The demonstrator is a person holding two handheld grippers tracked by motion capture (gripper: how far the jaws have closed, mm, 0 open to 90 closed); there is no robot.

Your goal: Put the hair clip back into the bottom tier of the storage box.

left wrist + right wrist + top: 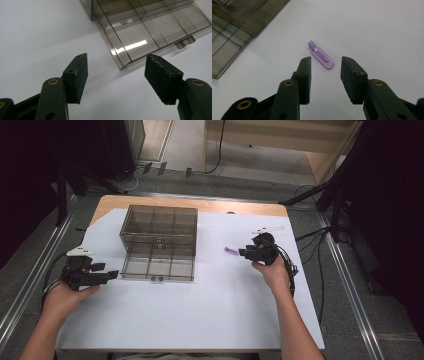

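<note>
A small purple clip (pixel 321 55) lies flat on the white table cover, seen in the high view as a purple clip (pixel 231 251) right of the box. My right gripper (pixel 325 72) stands open just short of it, jaws on either side of its near end, not touching; in the high view this right gripper (pixel 246 252) points left at the clip. A smoky clear compartment box (pixel 158 242) lies open mid-table. My left gripper (pixel 111 272) is open at the box's front left corner. In its own view the left gripper (pixel 116 75) faces the box lid (pixel 140 37), nothing between its pads.
The white cover (pixel 200 310) ends at the wooden table edge (pixel 200 204) at the back. Cables (pixel 320 270) trail off the right side beside a dark stand (pixel 345 195). Metal rails (pixel 25 285) run along the floor at the left.
</note>
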